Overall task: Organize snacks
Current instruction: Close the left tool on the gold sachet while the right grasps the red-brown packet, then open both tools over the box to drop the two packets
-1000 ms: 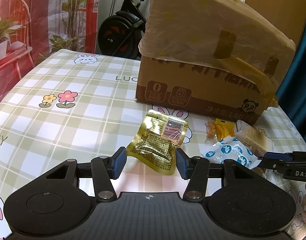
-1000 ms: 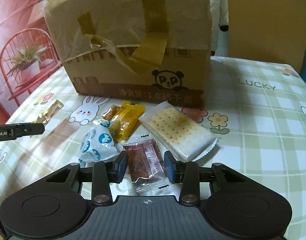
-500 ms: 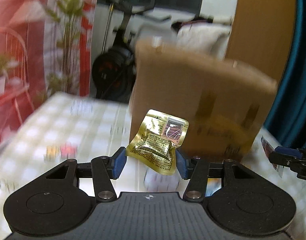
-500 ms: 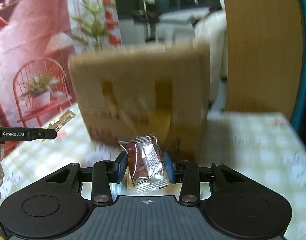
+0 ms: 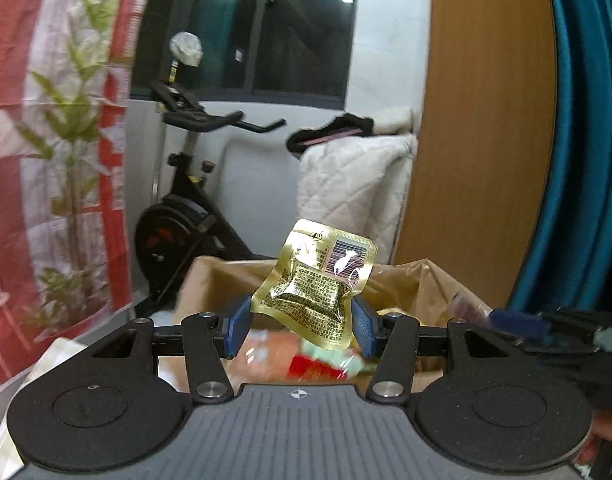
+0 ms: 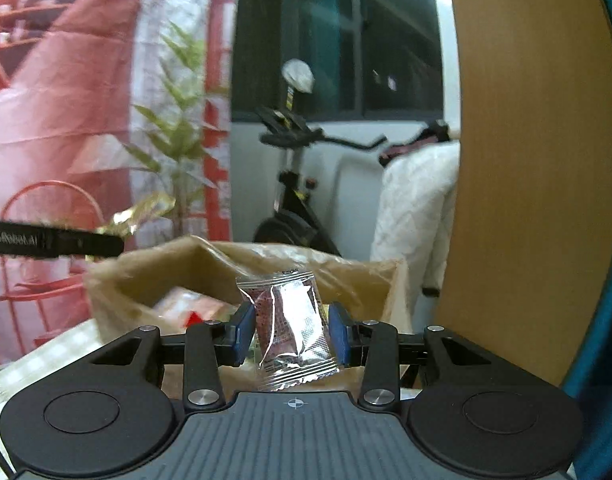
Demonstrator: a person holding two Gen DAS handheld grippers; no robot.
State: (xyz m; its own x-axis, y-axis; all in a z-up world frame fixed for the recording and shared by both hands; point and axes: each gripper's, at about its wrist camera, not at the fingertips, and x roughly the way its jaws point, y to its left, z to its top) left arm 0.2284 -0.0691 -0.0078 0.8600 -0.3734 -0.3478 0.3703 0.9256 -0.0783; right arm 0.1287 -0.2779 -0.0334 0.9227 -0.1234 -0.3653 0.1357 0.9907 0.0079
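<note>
Left wrist view: the open cardboard box (image 5: 405, 280) gapes below, probably ready to receive snacks. Left tongs (image 5: 302, 330) pinch a gold pouch (image 5: 313, 284) above it; right tongs (image 6: 292, 334) pinch a clear sachet (image 6: 292, 324) over its near rim.

My left gripper (image 5: 302, 326) has a ribbed dark grey body with a small crosshair mark at its top centre, flanked by two black round housings with shallow discs. Black link arms carry silver screws and end in blue pads (image 5: 240, 326). My right gripper (image 6: 292, 330) is built the same. At the left edge of the right view, the other unit's black finger bears blurred white lettering.
</note>
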